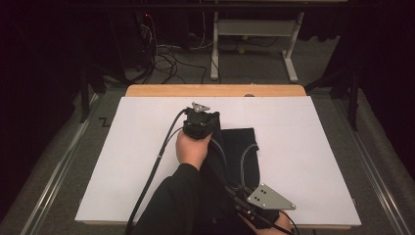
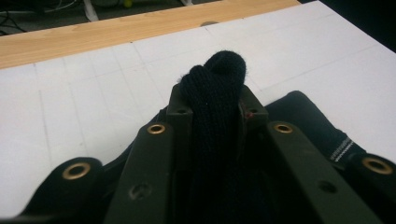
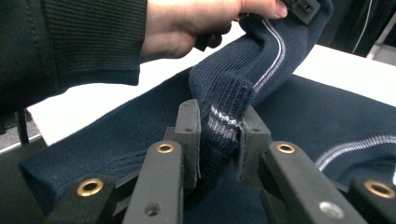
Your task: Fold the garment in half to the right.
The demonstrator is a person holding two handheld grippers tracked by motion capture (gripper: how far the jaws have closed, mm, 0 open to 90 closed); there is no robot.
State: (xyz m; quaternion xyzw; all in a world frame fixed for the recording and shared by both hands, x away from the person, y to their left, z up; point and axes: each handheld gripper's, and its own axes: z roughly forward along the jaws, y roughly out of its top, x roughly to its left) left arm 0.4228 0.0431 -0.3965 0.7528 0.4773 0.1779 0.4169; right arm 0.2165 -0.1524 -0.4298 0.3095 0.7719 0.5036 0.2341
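A dark navy knitted garment point(image 1: 247, 152) with thin pale stripes lies on the white board point(image 1: 303, 147), partly lifted into a ridge between my two grippers. My left gripper point(image 1: 214, 128) is at the garment's far end, shut on a bunched fold of the knit point(image 2: 217, 70) that sticks out past the jaws of the left gripper point(image 2: 214, 109). Near the front edge, my right gripper point(image 1: 236, 192) is shut on a striped edge of the garment point(image 3: 327, 107), which the right gripper point(image 3: 219, 126) pinches between its pads. The left hand point(image 3: 187, 23) shows beyond it.
The board rests on a wooden table whose far edge point(image 1: 215, 90) shows bare. Behind it stand a white desk frame point(image 1: 254, 29) and loose cables point(image 1: 166, 58) on the floor. White board lies open to the left point(image 1: 132, 147) and right of the garment.
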